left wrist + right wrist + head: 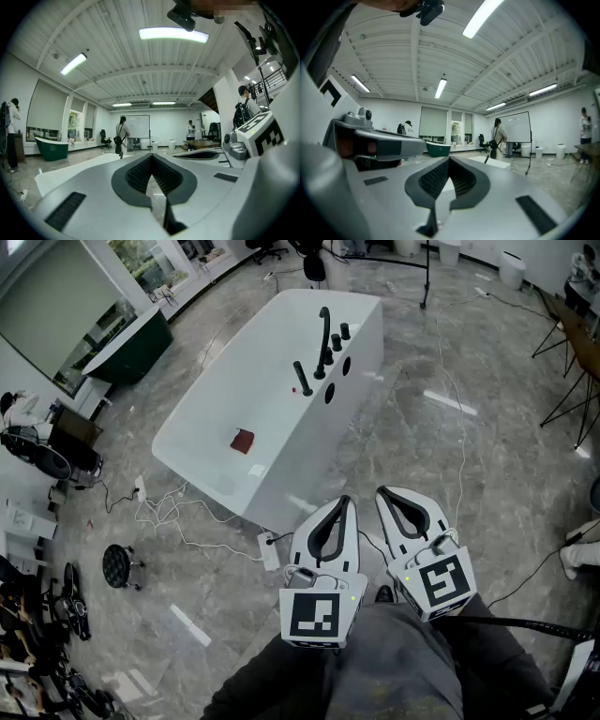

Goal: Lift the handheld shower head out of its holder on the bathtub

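Note:
The white bathtub stands on the grey floor ahead of me in the head view. Black fittings line its right rim: a tall curved spout, knobs, and the slim black handheld shower head resting upright in its holder nearest me. A small red object lies inside the tub. My left gripper and right gripper hang side by side close to my body, well short of the tub. Both are shut with nothing between the jaws, tips meeting in the left gripper view and the right gripper view.
A dark green tub stands at the far left. Cables and a power strip lie on the floor by the tub's near end, with a black stool to the left. A stand and chairs are behind and right. People stand far off by a whiteboard.

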`<state>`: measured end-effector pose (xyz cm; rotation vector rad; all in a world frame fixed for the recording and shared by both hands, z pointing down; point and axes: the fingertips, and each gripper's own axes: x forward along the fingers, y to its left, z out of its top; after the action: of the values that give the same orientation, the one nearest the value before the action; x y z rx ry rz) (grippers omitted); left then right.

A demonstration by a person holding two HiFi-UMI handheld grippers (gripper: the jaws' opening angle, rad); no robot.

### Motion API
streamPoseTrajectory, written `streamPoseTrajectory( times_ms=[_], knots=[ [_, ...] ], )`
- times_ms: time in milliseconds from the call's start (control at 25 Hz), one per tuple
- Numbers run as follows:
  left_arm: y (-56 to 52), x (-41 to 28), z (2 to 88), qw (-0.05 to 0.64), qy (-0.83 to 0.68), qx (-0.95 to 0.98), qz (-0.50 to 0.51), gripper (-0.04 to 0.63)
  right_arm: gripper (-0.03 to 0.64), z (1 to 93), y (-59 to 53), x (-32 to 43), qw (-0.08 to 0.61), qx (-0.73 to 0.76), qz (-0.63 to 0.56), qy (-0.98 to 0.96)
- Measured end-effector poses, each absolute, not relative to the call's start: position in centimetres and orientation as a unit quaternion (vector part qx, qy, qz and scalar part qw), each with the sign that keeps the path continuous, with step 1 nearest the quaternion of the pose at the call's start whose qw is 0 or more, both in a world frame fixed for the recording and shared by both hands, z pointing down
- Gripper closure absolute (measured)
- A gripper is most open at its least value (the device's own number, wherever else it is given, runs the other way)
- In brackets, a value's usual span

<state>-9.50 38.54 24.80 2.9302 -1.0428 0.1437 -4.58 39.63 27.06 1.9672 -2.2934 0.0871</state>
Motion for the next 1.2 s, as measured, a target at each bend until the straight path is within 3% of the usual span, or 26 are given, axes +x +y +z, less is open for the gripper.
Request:
streamPoseTrajectory(
  times_ms=[720, 1200],
  knots=[
    [38.6, -4.6, 26.7, 0.023, -0.352, 0.933, 0.073, 0.592, 0.612, 29.1, 39.0, 0.6, 0.043, 0.638, 0.060, -0.767],
    [29.0, -3.8, 30.9, 0.064, -0.350, 0.932, 0.068, 0.592, 0.612, 32.6, 30.3, 2.3, 0.047, 0.651, 0.068, -0.755]
  ],
)
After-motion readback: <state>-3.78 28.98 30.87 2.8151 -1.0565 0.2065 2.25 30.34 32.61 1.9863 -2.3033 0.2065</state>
